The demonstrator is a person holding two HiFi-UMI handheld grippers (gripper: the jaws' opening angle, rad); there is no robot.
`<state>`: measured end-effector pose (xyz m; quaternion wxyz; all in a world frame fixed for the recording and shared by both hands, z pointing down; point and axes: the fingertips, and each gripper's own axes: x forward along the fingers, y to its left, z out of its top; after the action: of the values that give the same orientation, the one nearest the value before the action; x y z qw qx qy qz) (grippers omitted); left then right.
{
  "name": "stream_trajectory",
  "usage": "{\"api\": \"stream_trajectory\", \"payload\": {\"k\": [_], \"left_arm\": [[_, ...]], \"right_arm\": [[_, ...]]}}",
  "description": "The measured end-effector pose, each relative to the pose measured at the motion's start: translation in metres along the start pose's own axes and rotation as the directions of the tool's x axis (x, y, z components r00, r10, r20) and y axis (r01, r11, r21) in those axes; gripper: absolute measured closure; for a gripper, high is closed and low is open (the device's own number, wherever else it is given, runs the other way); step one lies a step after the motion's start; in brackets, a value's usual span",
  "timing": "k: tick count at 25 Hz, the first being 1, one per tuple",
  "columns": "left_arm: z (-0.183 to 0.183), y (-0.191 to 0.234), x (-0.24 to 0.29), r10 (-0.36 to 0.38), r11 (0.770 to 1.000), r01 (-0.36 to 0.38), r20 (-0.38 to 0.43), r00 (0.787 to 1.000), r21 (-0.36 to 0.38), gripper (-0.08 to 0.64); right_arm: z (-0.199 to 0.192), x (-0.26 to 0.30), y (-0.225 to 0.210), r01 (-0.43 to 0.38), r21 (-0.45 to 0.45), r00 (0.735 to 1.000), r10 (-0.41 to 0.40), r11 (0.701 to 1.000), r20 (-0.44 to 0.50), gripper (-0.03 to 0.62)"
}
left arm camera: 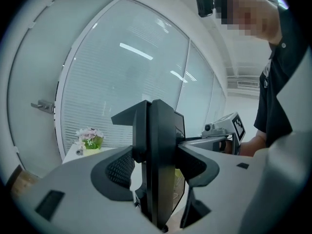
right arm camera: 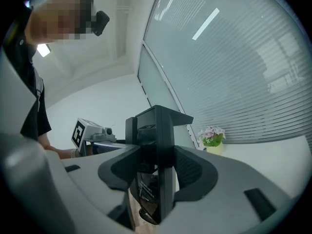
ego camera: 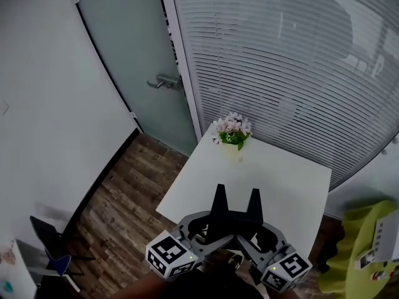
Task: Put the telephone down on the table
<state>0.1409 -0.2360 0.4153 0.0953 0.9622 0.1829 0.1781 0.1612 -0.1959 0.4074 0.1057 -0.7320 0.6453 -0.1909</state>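
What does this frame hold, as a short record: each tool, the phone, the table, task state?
left tool: shut on telephone
right tool: shut on telephone
telephone: black, upright, gripped from both sides, apparently over the table's near edge
table: white; flower pot at far corner
task state: telephone not yet set down

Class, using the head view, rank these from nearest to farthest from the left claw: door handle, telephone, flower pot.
1. telephone, gripped in the left claw itself.
2. flower pot, on the table, far corner.
3. door handle, beyond, upper left.
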Motion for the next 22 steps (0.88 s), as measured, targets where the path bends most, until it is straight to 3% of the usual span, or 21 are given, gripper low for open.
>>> {"api": "stream_trajectory", "payload": {"k": [5, 11, 17, 22], "left_arm": [[-0.013, 0.015, 0.048, -0.052, 0.998, 0.050, -0.062, 0.997, -0.036, 0.279], [-0.032, 0.046, 0.096, -0.170, 0.983, 0.158, -0.140, 0.975, -0.096, 0.279], [-0.052, 0.076, 0.129, -0.263, 0.958, 0.233, -0.186, 0.947, -0.167, 0.279], [-0.076, 0.095, 0.157, -0.344, 0.921, 0.286, -0.208, 0.916, -0.264, 0.279]], "right_arm": [[-0.013, 0.002, -0.050, 0.054, 0.079, 0.998, -0.052, 0.995, -0.028, 0.365], [-0.031, 0.017, -0.101, 0.168, 0.153, 0.985, -0.159, 0.974, -0.066, 0.365], [-0.050, 0.036, -0.138, 0.262, 0.235, 0.964, -0.242, 0.936, -0.109, 0.365], [-0.068, 0.045, -0.168, 0.348, 0.260, 0.936, -0.318, 0.900, -0.153, 0.365]]}}
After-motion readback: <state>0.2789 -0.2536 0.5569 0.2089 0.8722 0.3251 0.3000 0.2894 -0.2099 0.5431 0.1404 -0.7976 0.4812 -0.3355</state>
